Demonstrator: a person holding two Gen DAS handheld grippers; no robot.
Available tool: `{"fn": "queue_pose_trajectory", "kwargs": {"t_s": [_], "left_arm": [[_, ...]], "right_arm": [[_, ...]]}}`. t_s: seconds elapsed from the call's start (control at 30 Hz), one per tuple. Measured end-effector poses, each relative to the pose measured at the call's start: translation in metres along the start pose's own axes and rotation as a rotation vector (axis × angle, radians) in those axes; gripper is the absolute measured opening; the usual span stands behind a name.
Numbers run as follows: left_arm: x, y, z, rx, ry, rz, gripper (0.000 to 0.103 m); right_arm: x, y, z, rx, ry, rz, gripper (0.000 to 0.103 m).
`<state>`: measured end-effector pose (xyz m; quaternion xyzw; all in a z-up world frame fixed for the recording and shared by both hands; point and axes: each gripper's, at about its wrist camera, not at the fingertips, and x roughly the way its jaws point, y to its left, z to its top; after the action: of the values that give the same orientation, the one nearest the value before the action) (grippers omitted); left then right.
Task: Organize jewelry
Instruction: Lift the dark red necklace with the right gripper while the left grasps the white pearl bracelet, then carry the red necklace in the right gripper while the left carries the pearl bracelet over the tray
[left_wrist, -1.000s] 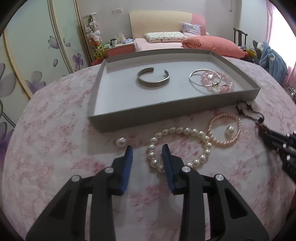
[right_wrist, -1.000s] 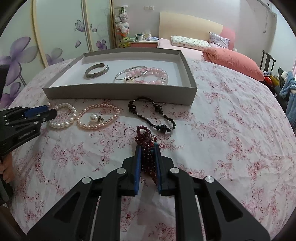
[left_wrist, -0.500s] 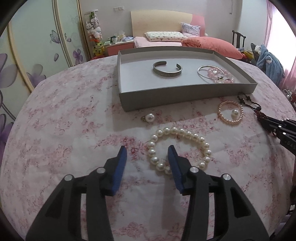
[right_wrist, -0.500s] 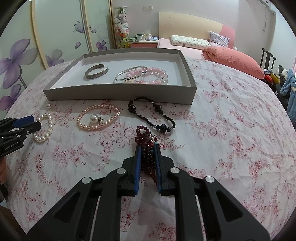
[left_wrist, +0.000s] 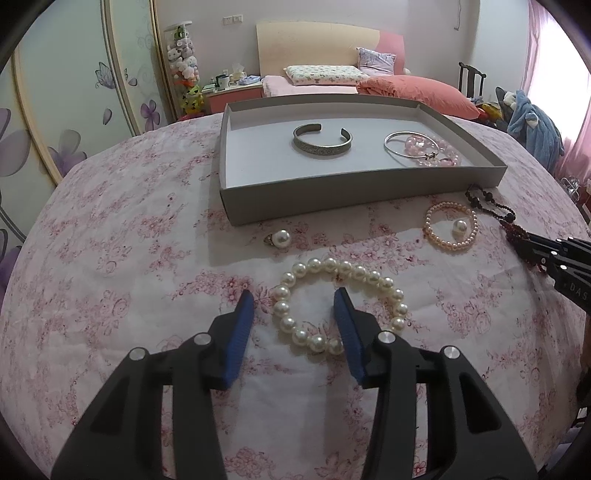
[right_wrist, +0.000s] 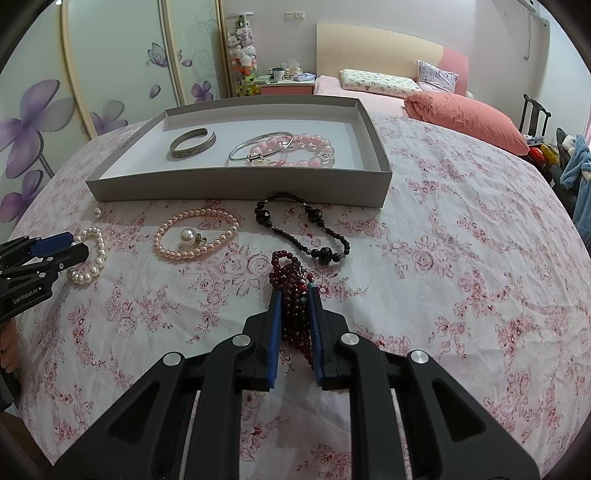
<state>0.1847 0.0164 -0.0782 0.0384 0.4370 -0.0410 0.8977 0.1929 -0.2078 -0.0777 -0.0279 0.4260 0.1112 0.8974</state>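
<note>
two spread fingers of the left gripper (left_wrist: 293, 308) straddle the near-left arc of the white pearl bracelet (left_wrist: 341, 304) on the worktop (left_wrist: 110, 258) — the right gripper (right_wrist: 293, 306) pinches the dark red bead strand (right_wrist: 293, 280).

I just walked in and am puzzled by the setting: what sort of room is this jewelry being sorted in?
Most likely a home bedroom. A bed with a beige headboard and a salmon-pink duvet stands behind, beside sliding wardrobe doors with purple flowers. The grey cardboard tray sits on a pink floral cloth.
</note>
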Motion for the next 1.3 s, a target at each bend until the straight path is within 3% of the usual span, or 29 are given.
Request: {"fn": "queue_pose_trajectory", "kwargs": {"t_s": [0.33, 0.53, 0.7, 1.07, 1.3], "left_arm": [[-0.003, -0.005, -0.004, 0.009, 0.002, -0.001, 0.012], [-0.009, 0.002, -0.011, 0.008, 0.004, 0.007, 0.01], [-0.012, 0.016, -0.013, -0.075, -0.005, -0.048, 0.01], [-0.053, 0.025, -0.009, -0.188, -0.16, -0.168, 0.01], [-0.077, 0.016, -0.006, -0.18, -0.235, -0.189, 0.01]], "right_arm": [[0.0, -0.002, -0.001, 0.016, -0.001, 0.002, 0.017], [-0.004, -0.005, -0.004, 0.07, 0.006, 0.005, 0.014], [-0.014, -0.01, -0.006, 0.146, -0.022, 0.05, 0.012], [-0.052, 0.005, 0.0, 0.142, -0.168, 0.104, 0.01], [-0.073, 0.018, 0.006, 0.109, -0.259, 0.108, 0.01]]}}
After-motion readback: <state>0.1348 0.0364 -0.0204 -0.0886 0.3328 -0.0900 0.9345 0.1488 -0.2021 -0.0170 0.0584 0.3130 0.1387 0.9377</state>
